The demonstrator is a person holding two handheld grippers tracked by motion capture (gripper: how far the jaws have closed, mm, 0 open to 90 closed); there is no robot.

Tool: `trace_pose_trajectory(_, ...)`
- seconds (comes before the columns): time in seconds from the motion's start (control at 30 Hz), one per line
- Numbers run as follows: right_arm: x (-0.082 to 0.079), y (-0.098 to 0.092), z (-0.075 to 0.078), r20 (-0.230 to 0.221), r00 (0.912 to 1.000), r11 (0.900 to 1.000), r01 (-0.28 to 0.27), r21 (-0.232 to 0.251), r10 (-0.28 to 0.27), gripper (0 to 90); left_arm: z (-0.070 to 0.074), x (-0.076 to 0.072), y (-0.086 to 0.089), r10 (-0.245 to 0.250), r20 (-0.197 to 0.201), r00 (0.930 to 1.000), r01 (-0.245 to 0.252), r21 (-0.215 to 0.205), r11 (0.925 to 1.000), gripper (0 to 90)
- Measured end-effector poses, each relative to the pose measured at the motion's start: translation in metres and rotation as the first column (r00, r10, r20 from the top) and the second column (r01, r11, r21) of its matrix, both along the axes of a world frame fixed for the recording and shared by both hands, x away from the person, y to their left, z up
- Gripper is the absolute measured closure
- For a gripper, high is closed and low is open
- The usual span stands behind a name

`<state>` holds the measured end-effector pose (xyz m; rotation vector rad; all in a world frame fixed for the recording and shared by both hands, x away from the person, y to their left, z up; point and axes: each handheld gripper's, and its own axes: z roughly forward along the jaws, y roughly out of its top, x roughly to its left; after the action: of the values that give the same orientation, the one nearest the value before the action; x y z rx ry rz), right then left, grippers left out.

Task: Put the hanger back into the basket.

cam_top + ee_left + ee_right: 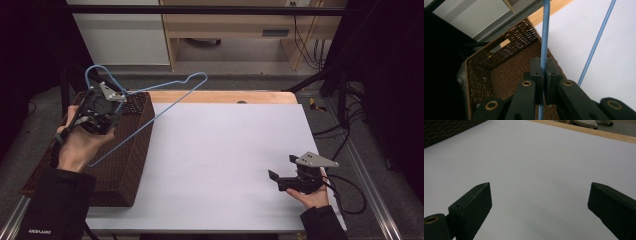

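A blue wire hanger [170, 105] hangs in the air over the left side of the table, slanting from above the brown wicker basket [125, 165] out over the white surface. My left gripper [107, 102] is above the basket, shut on one wire of the hanger. In the left gripper view its pads [544, 67] pinch the upright blue wire [545, 37], and the basket's inside [506, 67] lies below. My right gripper [281, 167] rests low at the table's right front, open, with nothing between its fingers [477, 200].
A white board [220, 150] covers most of the table, with a wooden strip [225, 96] along its far edge. The basket stands at the left edge; its dark wall [446, 130] appears in the right gripper view. Cables trail off the right side [350, 195].
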<state>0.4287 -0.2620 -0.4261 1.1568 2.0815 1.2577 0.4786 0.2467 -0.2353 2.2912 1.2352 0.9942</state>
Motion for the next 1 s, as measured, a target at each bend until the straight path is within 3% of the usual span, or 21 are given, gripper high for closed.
trace_pose_trajectory(0.5, 0.0, 0.001, 0.0, 0.003, 0.9999, 1.0, -0.011, -0.005, 0.011, 5.4, -0.017, 0.002, 0.064, 0.137, -0.039, 0.9898, -0.135, 0.053, 0.9894, 86.9)
trace_pose_trajectory(0.73, 0.0, 0.0, 0.0, 0.003, 0.9999, 1.0, -0.01, -0.006, 0.01, 5.2, -0.034, 0.008, 0.096, 0.216, -0.059, 0.9746, -0.213, 0.051, 0.9756, 86.9)
trace_pose_trajectory(1.0, 0.0, 0.001, 0.0, -0.001, 1.0, 1.0, -0.009, -0.008, 0.009, 5.2, -0.054, 0.01, 0.116, 0.267, -0.085, 0.9599, -0.262, 0.066, 0.9628, 86.9)
